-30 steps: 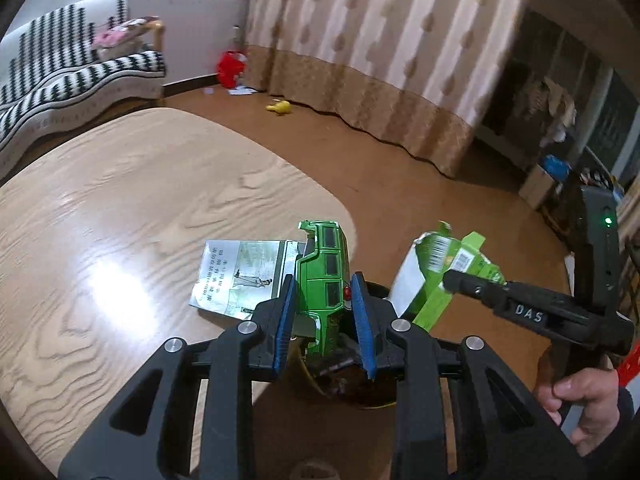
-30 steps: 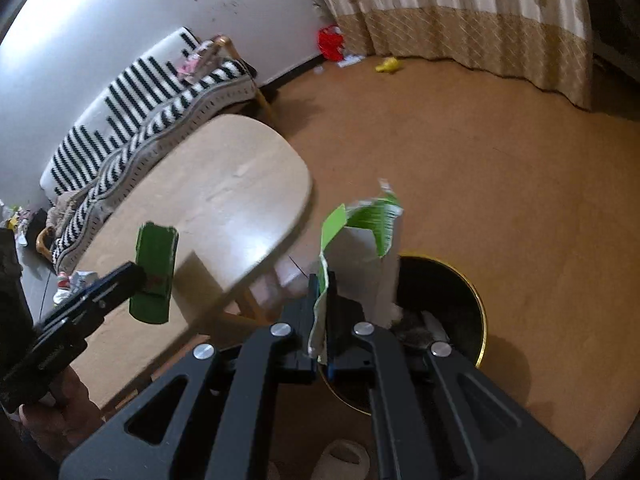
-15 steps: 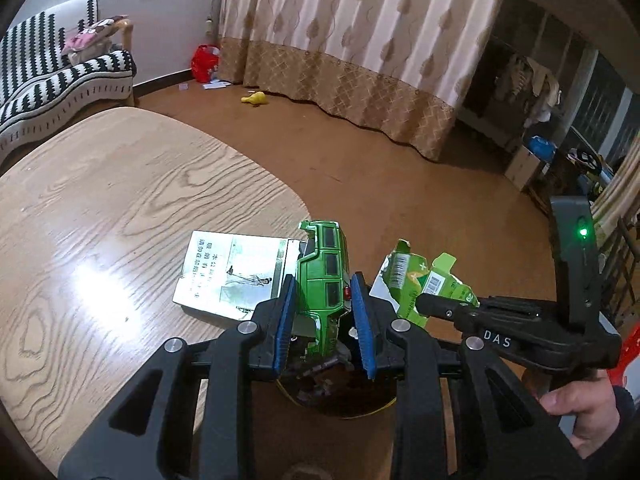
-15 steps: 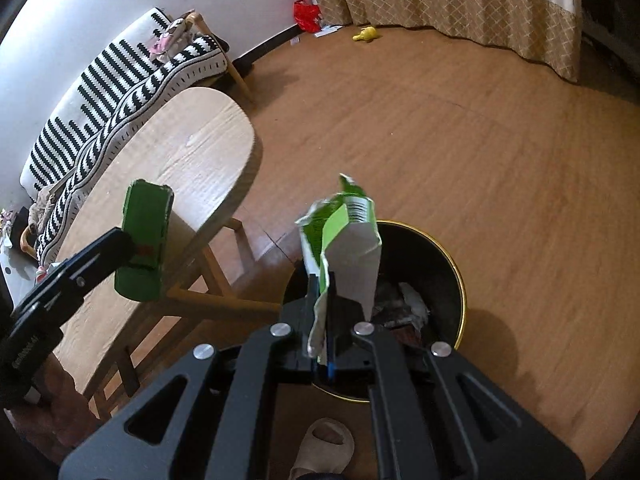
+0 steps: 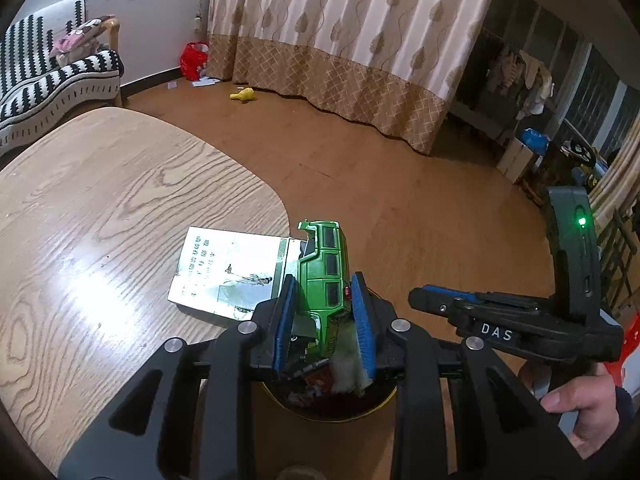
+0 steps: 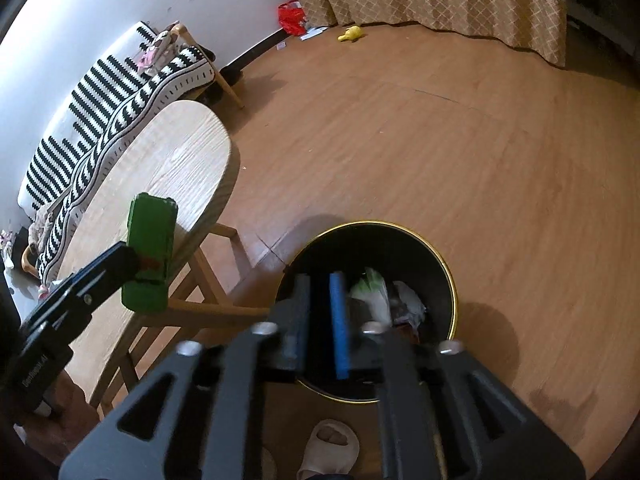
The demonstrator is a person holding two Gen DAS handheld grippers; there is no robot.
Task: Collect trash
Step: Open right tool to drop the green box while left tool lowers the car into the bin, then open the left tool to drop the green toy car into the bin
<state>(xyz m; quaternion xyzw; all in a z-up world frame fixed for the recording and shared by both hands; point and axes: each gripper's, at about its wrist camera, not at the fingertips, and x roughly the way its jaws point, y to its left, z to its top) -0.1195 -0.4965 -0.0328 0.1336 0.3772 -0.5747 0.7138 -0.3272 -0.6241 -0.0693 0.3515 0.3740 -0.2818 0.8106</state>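
Right hand-held gripper (image 6: 320,320), jaws just spread and empty; green-white carton (image 6: 372,292) lies in the black gold-rimmed bin (image 6: 450,280). Left hand-held gripper (image 5: 325,312) pinches green toy car (image 5: 326,268) above bin; next, release it.

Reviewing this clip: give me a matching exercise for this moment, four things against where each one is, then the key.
Things:
1. green toy car
2. green-and-white carton
3. flat printed box
4. slipper

Places:
A. on the floor beside the bin
B. inside the bin
C. on the table near its edge
D. clamped in the left gripper

Pairs: 1-D, 2-B, 3-C, 4-A
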